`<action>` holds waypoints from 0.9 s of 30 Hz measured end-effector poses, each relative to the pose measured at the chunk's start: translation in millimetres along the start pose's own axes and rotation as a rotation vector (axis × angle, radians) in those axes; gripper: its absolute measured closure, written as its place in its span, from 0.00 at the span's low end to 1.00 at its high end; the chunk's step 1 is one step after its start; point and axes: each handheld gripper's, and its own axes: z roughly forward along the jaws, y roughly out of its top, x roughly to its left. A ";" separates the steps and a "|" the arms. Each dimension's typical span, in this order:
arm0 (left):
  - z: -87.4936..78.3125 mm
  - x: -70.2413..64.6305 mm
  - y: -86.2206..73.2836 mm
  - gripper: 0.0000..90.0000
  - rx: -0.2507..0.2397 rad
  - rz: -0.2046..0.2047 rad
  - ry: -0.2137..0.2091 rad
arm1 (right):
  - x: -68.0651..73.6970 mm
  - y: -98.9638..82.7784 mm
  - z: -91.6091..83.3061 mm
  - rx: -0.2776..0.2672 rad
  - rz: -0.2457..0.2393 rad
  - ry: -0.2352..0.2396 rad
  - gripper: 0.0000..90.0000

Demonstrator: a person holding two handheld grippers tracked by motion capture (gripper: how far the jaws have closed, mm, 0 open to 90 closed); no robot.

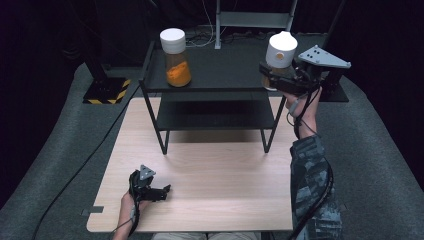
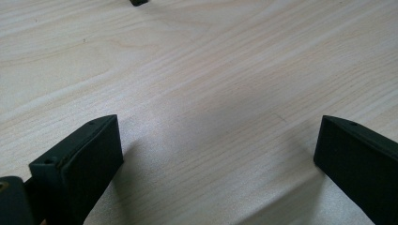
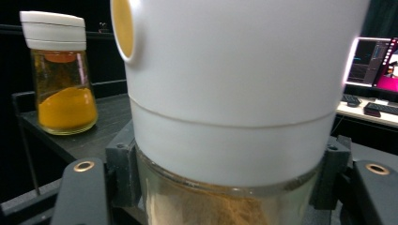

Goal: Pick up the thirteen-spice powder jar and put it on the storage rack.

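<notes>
My right gripper [image 1: 274,79] is shut on a glass spice jar [image 1: 280,55] with a tall white cap, held above the right end of the black shelf's top board [image 1: 220,67]. Close up in the right gripper view, that jar [image 3: 234,93] sits between the jaws, with brown powder low in the glass. A second jar [image 1: 175,50] with orange powder stands upright at the left of the top board; in the right gripper view this orange jar [image 3: 63,75] is at the far left. My left gripper [image 1: 162,192] rests open near the table's front edge, its jaws [image 2: 213,154] wide apart over bare wood.
The black two-tier shelf stands at the back of the light wooden table [image 1: 215,180], its lower board [image 1: 215,115] bare. A black cable [image 1: 80,170] runs across the grey floor at the left. A lit monitor [image 3: 373,63] and keyboard stand far off.
</notes>
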 end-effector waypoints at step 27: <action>0.0 0.2 -0.1 0.01 0.000 0.001 -0.002 | -6.8 -5.8 26.7 0.042 0.060 -0.040 0.33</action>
